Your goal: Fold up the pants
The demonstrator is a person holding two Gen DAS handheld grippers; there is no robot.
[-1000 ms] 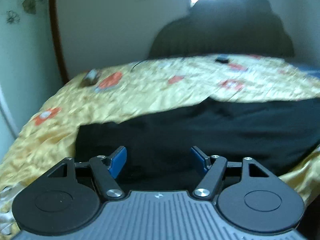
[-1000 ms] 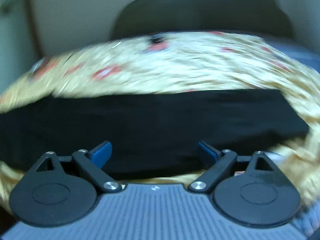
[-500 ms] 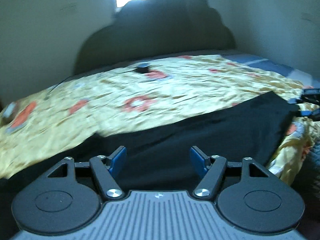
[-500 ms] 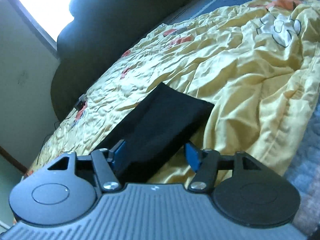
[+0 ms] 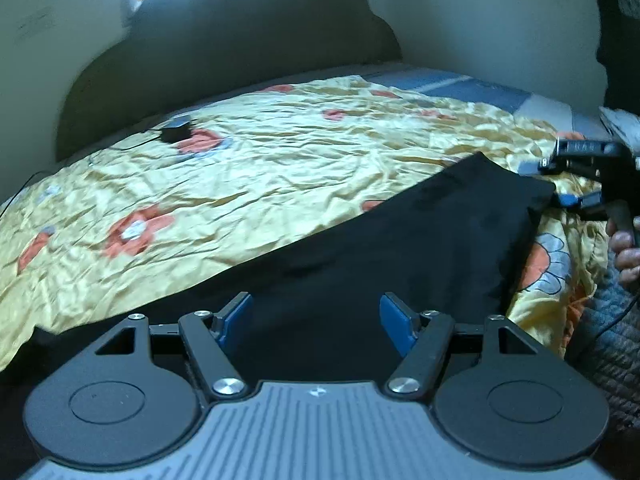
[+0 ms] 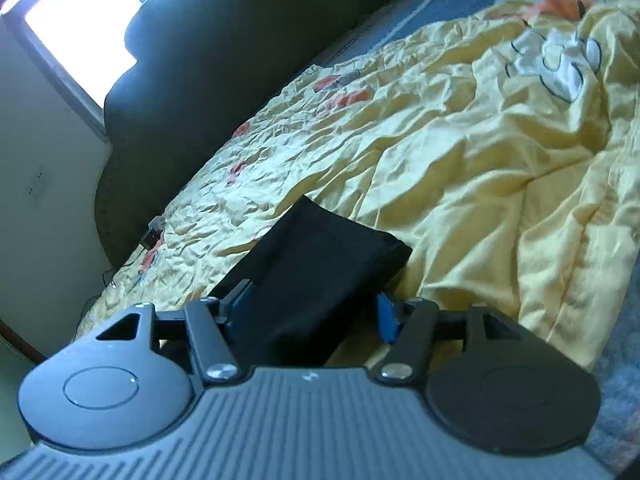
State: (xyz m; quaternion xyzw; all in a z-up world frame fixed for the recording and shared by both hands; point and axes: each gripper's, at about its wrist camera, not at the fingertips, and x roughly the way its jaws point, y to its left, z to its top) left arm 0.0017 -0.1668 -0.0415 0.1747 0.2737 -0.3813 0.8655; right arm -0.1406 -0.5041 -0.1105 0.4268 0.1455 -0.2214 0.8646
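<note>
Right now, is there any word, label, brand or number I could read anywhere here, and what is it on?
No readable text anywhere.
On the left gripper: a small white mark on its body, a symbol, too small to read.
On the right gripper, whose jaws have just been closing with the pants between them: the same mark, unreadable.
On the dark thing at the top right edge: a pale marking, blurred.
</note>
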